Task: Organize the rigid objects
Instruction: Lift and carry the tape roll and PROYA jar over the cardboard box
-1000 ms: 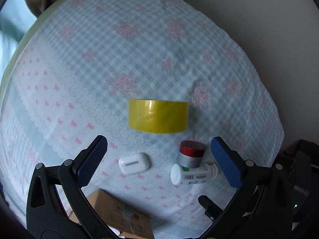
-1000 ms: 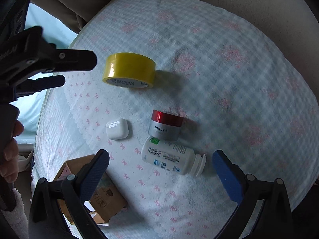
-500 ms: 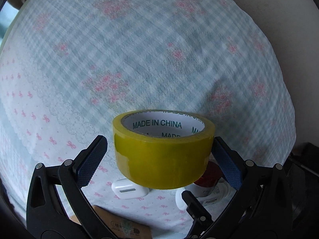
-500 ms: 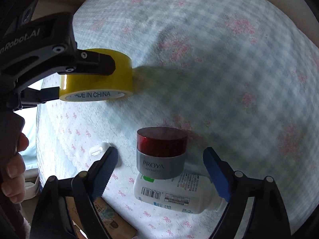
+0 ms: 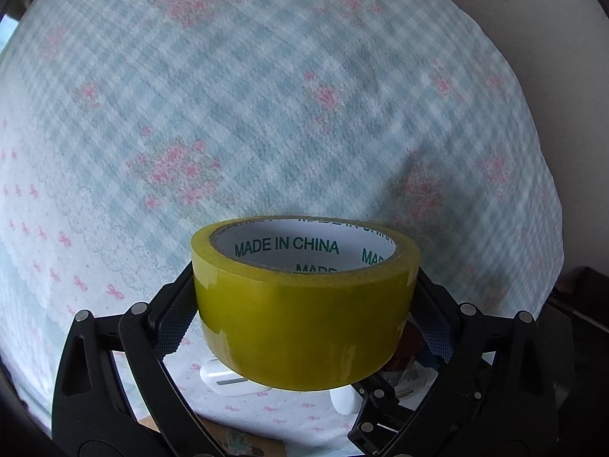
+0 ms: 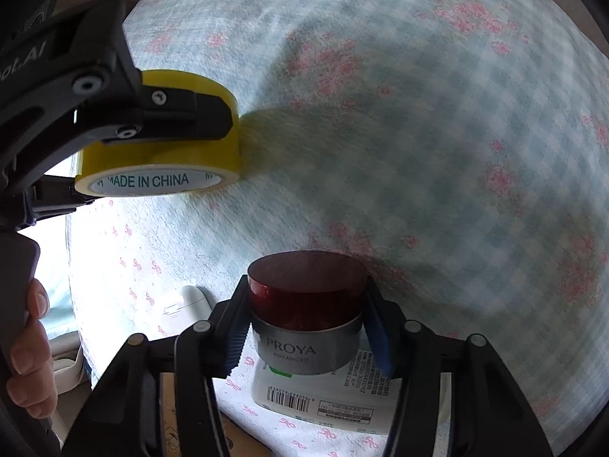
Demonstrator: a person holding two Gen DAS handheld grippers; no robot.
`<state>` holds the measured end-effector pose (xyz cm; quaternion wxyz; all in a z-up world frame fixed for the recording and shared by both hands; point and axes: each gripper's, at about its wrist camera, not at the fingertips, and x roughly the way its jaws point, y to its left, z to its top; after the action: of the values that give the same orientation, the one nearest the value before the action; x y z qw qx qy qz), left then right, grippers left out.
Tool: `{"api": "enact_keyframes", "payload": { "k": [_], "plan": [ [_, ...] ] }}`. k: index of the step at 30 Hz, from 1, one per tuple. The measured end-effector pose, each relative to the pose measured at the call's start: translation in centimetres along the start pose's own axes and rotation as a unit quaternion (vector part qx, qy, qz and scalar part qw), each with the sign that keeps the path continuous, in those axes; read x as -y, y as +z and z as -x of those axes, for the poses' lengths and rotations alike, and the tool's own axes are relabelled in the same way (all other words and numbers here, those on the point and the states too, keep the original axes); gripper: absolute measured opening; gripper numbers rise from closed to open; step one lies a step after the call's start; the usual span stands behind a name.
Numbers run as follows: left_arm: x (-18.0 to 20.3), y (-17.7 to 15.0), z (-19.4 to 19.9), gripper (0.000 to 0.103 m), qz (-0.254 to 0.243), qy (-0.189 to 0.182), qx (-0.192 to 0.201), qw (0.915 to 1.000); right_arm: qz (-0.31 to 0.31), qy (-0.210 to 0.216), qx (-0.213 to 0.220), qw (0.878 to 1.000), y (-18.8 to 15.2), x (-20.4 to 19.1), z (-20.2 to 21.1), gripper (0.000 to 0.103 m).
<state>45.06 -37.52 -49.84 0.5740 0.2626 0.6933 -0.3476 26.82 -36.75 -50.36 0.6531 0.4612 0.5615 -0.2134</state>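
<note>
— What is each tool holding?

— The left gripper is clamped on a roll of yellow packing tape, core printed "MADE IN CHINA", held above the checked floral bedspread. The right gripper grips a red-lidded PROYA cream jar, lid on, contents unseen.

— And below them?

— A white pill bottle lies on its side under the jar, a white earbud case rests beneath the tape, and a cardboard box sits at the near edge; I cannot tell what it contains.
</note>
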Motion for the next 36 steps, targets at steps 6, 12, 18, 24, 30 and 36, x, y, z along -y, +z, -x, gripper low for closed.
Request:
{"api": "enact_keyframes", "payload": {
  "k": [6,12,18,24,30,36],
  "plan": [
    [0.0,-0.6,0.7,0.096,-0.003,0.004,0.008,1.0,0.001,0.003,-0.001,1.0,-0.1,0.5,0.1,0.05],
    [0.0,-2.0,1.9,0.096,-0.004,0.006,0.024,0.9997,0.01,-0.003,0.006,1.0,-0.7,0.5,0.8,0.05],
    [-0.1,-4.4,4.6,0.096,0.006,0.003,0.045,0.999,0.017,-0.001,0.016,1.0,-1.2,0.6,2.6,0.05],
    [-0.2,-6.2,9.5,0.096,0.018,-0.006,0.086,0.9961,0.047,-0.007,0.029,0.998,-1.7,-0.5,6.4,0.05],
    [-0.7,-9.8,16.8,0.096,0.029,-0.013,0.145,0.989,0.094,-0.016,0.049,0.994,-2.7,-3.0,11.6,0.05],
    [-2.2,-15.7,24.3,0.096,0.058,-0.013,0.199,0.9782,0.174,-0.031,0.063,0.982,-5.0,-7.1,17.0,0.05]
  ]
}}
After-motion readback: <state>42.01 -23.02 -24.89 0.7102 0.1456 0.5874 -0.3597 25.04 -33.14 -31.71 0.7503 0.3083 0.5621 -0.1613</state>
